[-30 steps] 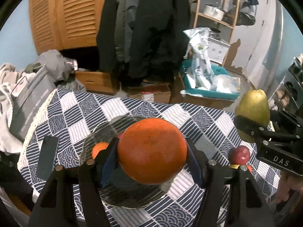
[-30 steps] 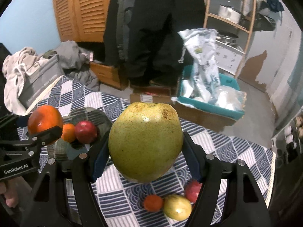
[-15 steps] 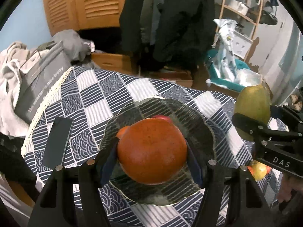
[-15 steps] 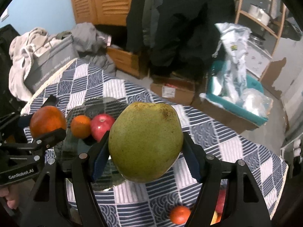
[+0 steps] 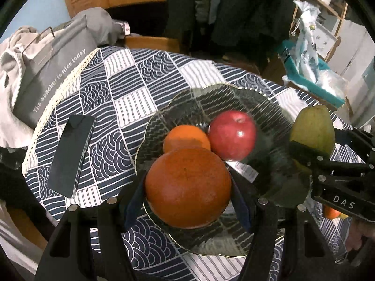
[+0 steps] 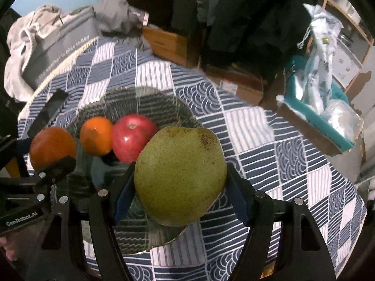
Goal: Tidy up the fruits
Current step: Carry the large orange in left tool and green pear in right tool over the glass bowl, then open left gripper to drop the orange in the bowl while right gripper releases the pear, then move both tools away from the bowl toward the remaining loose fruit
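My left gripper is shut on a large orange and holds it over the near left part of a clear glass plate. On the plate lie a small orange and a red apple. My right gripper is shut on a green pear over the plate's near right rim. The pear and right gripper show at the right of the left wrist view. The large orange shows at the left of the right wrist view.
The round table has a blue and white patterned cloth. A dark phone lies left of the plate. A grey bag and clothes sit beyond the table's left edge. A small orange fruit lies on the cloth behind the right gripper.
Both grippers have moved forward and down over the plate with their fruits still held. The apple and small orange on the plate now appear closer.
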A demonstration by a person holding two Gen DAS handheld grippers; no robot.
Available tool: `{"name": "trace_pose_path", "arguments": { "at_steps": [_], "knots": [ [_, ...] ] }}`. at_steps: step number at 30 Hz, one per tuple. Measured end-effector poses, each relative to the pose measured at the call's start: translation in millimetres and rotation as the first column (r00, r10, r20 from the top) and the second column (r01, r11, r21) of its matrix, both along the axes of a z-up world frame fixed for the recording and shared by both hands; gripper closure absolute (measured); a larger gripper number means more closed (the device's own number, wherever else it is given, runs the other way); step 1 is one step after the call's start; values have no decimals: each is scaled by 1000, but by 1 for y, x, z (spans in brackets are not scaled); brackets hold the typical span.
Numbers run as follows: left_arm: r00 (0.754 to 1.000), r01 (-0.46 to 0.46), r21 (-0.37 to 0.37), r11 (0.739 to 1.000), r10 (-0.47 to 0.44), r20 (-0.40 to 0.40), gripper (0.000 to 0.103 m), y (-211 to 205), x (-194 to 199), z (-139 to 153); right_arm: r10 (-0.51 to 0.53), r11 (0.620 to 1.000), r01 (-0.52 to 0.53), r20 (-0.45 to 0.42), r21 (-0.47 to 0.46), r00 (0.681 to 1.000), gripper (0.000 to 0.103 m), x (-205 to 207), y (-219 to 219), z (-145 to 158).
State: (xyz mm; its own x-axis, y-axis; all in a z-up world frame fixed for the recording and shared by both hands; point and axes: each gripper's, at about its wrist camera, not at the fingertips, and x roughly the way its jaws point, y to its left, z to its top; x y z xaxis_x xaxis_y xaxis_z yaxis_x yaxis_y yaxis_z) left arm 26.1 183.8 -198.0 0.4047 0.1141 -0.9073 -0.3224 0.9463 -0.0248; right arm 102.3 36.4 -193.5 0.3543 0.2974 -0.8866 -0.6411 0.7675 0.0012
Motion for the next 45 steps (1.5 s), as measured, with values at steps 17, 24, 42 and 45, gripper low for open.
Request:
{"name": "trace_pose_path", "arguments": {
  "at_steps": [17, 24, 42, 45],
  "knots": [
    [991, -5, -19, 1000, 2, -137, 34, 2, 6, -41, 26, 999, -28, -44, -46, 999, 31, 3, 8, -24],
    [987, 16, -18, 1000, -19, -159, 33, -2, 5, -46, 37, 997, -39, -36, -64, 999, 31, 2, 10, -25],
    [991, 95, 55, 994, -89, -104, 14, -23, 2, -15, -12, 998, 12, -4, 66, 1000, 28, 12, -5, 13],
    [992, 98, 53, 994, -93, -87, 14, -27, 1, -8, -32, 997, 31, 8, 66, 999, 28, 13, -11, 19]
  ]
}}
